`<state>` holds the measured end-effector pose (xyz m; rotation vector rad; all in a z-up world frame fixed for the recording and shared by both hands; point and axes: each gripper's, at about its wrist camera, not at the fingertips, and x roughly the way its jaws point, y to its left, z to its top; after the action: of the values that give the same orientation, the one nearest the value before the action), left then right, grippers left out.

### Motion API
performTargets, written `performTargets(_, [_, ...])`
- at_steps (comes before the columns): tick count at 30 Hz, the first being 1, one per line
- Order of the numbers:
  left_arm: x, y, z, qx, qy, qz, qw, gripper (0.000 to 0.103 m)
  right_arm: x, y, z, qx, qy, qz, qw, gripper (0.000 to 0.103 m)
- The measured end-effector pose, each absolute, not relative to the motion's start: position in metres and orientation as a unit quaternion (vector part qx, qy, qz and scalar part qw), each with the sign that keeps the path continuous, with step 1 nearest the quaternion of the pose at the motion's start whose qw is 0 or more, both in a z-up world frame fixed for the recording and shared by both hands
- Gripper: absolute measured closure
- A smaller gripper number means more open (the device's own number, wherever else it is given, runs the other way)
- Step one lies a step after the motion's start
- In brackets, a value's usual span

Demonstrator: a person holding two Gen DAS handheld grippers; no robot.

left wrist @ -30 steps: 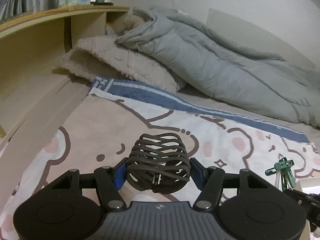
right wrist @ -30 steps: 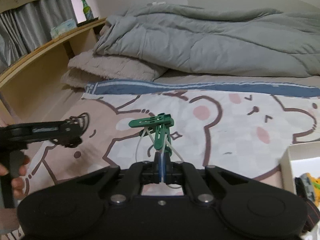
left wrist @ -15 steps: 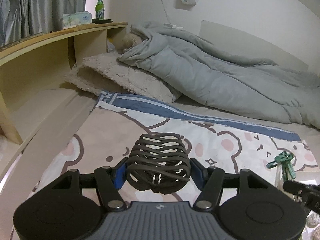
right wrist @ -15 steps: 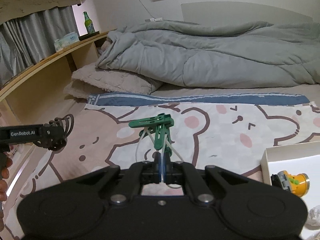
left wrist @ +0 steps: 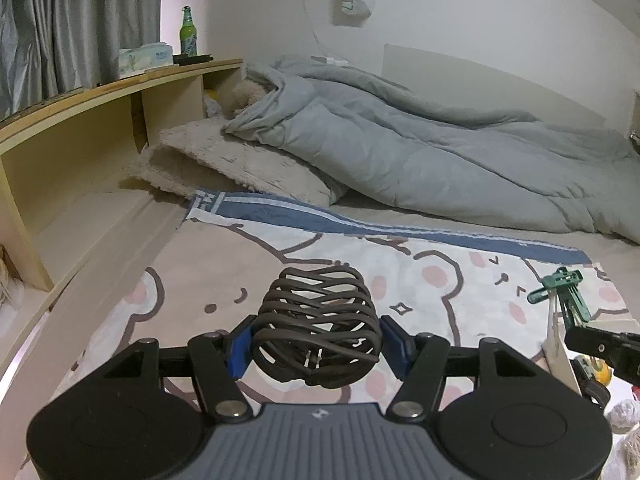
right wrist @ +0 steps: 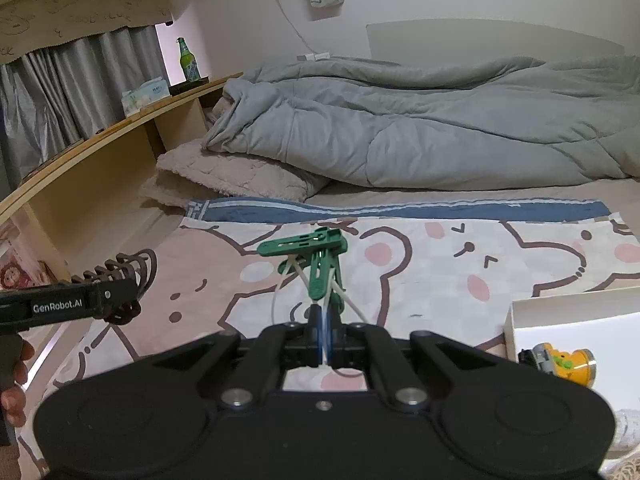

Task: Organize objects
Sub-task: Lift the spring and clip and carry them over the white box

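Grey duvet on bed, bear-print sheet, wood shelf.

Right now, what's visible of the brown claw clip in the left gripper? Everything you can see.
The claw clip is dark brown, looks like plastic, with curved interlocking teeth that form a rounded open cage. It sits between the left gripper's blue-padded fingers, which press on its two sides, and is held above the bear-print blanket. In the right wrist view its teeth curl past the finger ends.
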<state>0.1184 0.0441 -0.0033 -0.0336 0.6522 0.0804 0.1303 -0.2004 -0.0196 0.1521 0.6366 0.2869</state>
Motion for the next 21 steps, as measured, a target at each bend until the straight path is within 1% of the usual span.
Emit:
performTargets(6, [0.115, 0.028, -0.005, -0.002, 0.317, 0.036, 0.948, 0.039, 0.124, -0.212, -0.017, 0.072, 0.31, 0.133, 0.939, 0.101])
performTargets(21, [0.125, -0.018, -0.005, -0.005, 0.317, -0.01, 0.949, 0.039, 0.116, -0.249, -0.011, 0.07, 0.301, 0.1, 0.946, 0.101])
